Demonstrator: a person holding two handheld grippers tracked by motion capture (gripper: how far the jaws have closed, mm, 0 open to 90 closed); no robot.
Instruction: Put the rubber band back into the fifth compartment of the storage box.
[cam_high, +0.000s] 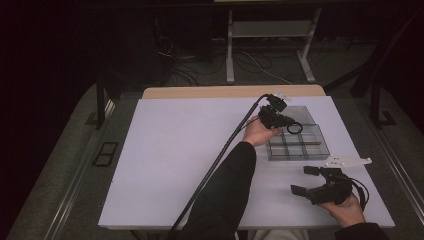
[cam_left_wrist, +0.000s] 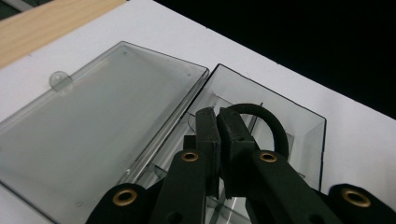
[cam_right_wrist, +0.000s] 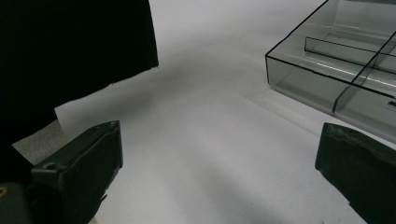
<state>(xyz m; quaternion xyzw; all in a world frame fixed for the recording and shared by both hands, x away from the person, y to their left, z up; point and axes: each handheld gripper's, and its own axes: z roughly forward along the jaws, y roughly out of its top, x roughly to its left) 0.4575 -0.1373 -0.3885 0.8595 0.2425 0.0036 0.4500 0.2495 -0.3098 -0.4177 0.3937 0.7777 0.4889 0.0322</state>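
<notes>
Your left gripper has its jaws clamped on a black rubber ring, which hangs over a far compartment of the clear divided box — the box's lid lies folded open and flat beside it. Your right gripper sits near the table's near right corner, jaws spread wide with nothing between them, apart from the box. Both rest over the white table.

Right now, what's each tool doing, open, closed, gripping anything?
Left tool: closed on a black ring, above the clear compartment box.
Right tool: open, holding nothing, over the white table.
</notes>
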